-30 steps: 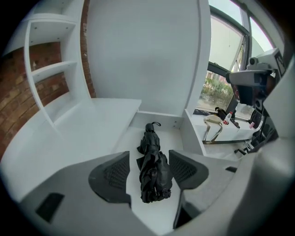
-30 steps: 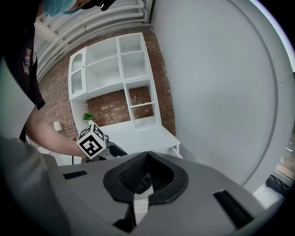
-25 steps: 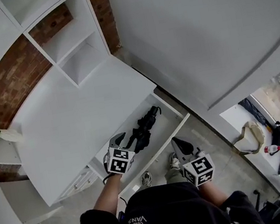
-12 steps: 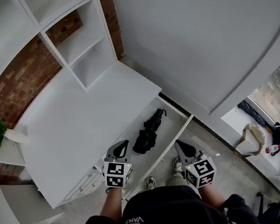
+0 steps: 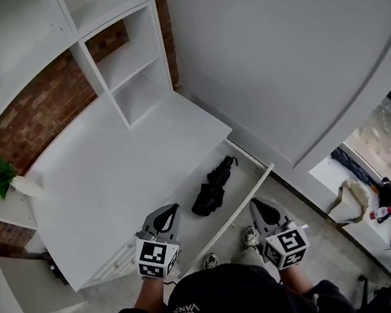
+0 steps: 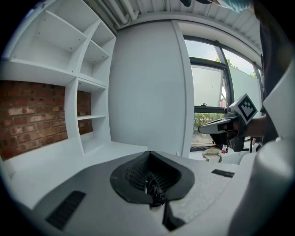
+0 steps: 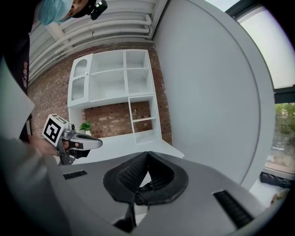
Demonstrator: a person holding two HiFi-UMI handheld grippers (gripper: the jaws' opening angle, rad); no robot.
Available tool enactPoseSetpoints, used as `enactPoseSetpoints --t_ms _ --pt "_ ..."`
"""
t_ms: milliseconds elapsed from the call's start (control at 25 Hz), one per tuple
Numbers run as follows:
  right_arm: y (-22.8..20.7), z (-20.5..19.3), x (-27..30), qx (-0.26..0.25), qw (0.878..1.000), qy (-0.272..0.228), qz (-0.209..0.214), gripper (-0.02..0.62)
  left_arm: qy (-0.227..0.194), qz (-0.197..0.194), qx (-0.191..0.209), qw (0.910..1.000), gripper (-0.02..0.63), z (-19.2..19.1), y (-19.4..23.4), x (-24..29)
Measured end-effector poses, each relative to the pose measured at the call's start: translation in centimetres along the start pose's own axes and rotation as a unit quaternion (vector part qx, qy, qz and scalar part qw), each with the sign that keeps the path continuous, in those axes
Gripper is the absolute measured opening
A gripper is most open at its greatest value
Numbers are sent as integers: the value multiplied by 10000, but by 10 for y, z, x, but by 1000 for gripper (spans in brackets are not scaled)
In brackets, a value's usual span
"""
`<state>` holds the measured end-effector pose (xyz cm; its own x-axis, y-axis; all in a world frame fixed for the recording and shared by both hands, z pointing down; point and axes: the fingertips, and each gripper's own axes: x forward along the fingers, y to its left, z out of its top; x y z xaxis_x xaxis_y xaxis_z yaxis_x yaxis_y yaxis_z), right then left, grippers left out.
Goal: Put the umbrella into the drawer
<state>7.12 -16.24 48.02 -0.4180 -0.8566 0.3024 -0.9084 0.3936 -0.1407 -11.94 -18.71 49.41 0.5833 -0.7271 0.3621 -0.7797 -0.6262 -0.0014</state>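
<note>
White bench (image 5: pixel 109 174) below shelves (image 5: pixel 127 59) and brick wall (image 5: pixel 39 111); black folded umbrella (image 5: pixel 214 186) lies in the open drawer (image 5: pixel 237 204). My left tongs (image 5: pixel 162 217) and right tongs (image 5: pixel 259 206) are both pressed together, empty.

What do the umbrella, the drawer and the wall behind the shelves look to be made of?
Umbrella: black fabric, matte, seemingly; it lies crumpled in soft folds. Drawer: probably painted or laminated board; smooth, flat white. Wall: exposed red brick; mortar lines show.
</note>
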Motion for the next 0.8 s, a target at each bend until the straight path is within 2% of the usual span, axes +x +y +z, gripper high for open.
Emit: enactPoseSetpoints --t_ms 200,440,800 --pt "10 17 -12 -57 9998 -211 -6 0 -198 13 65 9998 6 12 4 -23" --pt "24 28 -20 -118 9992 -372 -9 0 -355 86 -57 9993 6 15 11 -40" --pt "42 32 -19 -429 9987 -291 -15 0 -511 211 -187 9983 6 14 14 -59"
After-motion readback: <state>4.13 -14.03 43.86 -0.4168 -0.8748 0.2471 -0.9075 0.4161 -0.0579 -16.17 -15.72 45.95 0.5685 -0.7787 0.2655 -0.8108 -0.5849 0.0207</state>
